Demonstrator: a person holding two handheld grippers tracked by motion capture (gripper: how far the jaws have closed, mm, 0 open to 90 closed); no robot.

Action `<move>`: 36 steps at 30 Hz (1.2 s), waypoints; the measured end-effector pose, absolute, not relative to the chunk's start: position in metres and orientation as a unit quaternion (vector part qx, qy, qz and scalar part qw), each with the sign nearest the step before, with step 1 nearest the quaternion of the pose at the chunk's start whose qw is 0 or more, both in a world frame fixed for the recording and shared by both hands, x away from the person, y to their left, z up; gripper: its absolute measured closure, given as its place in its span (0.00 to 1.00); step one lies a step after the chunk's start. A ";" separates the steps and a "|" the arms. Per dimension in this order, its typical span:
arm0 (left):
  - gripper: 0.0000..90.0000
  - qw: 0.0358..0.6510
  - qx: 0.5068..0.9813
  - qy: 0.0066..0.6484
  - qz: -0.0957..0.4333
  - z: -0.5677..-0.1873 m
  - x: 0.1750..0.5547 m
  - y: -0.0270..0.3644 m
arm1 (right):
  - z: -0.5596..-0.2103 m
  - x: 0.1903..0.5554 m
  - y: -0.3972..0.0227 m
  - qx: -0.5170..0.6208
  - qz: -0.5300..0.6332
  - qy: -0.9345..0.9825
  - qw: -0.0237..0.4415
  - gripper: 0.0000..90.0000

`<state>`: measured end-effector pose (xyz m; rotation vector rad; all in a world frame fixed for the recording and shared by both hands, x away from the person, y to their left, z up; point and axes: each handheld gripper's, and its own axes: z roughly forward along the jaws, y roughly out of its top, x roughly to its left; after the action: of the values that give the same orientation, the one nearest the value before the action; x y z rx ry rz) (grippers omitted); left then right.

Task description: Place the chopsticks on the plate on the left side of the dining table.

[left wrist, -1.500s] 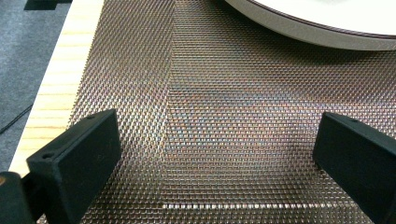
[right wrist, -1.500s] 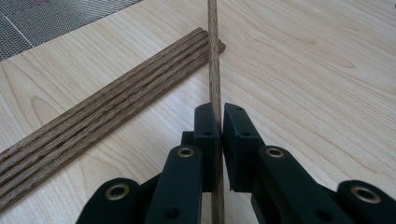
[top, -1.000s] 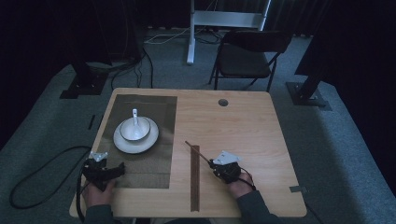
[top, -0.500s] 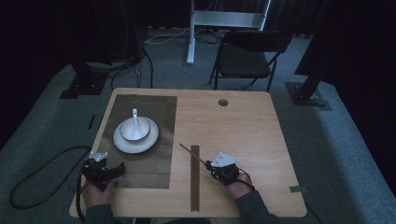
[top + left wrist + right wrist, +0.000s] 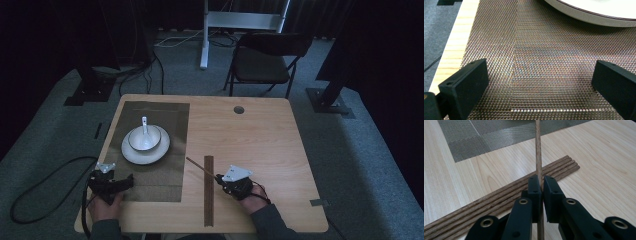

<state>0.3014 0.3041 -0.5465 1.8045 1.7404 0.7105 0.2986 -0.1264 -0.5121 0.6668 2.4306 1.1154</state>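
Two grippers at near edge of wooden table. Right gripper pinching one wooden chopstick, jaws pressed tight on it, stick running straight up between the pads. From high view: same chopstick lifted, angled away from right gripper toward woven placemat, far tip just short of placemat's right edge. Crossing over row of chopsticks, which lies flat on bare wood just right of placemat, pointing from near edge toward table centre. Row of chopsticks packed side by side, touching, several pieces, exact count hard to tell. Right hand behind gripper, well right of placemat, grey three-cornered plate on top.

Left gripper spread wide, nothing between jaws, hovering low over placemat; touching or not, cannot tell. Seen from high view, left gripper at placemat's near-left corner, left hand gripping its body, black cable trailing off table to floor.

White plate on far half of placemat, white bowl sitting in it, white spoon resting in bowl with handle pointing away from person. Plate rim ahead of left jaws, apart from them.

Round hole in tabletop far right of placemat. Folding chair beyond table.
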 end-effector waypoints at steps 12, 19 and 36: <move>0.02 0.265 0.668 0.644 0.263 -0.546 0.301 0.304 | -0.508 0.298 -0.121 0.214 0.399 0.871 0.188 0.94; 0.02 0.265 0.668 0.644 0.263 -0.546 0.301 0.304 | -0.505 0.302 -0.118 0.208 0.395 0.874 0.189 0.94; 0.02 0.265 0.668 0.644 0.263 -0.546 0.301 0.304 | -0.497 0.310 -0.114 0.192 0.388 0.882 0.186 0.94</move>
<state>0.3014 0.3041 -0.5465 1.8045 1.7405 0.7103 0.3102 -0.1141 -0.4973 0.5403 2.4848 1.0942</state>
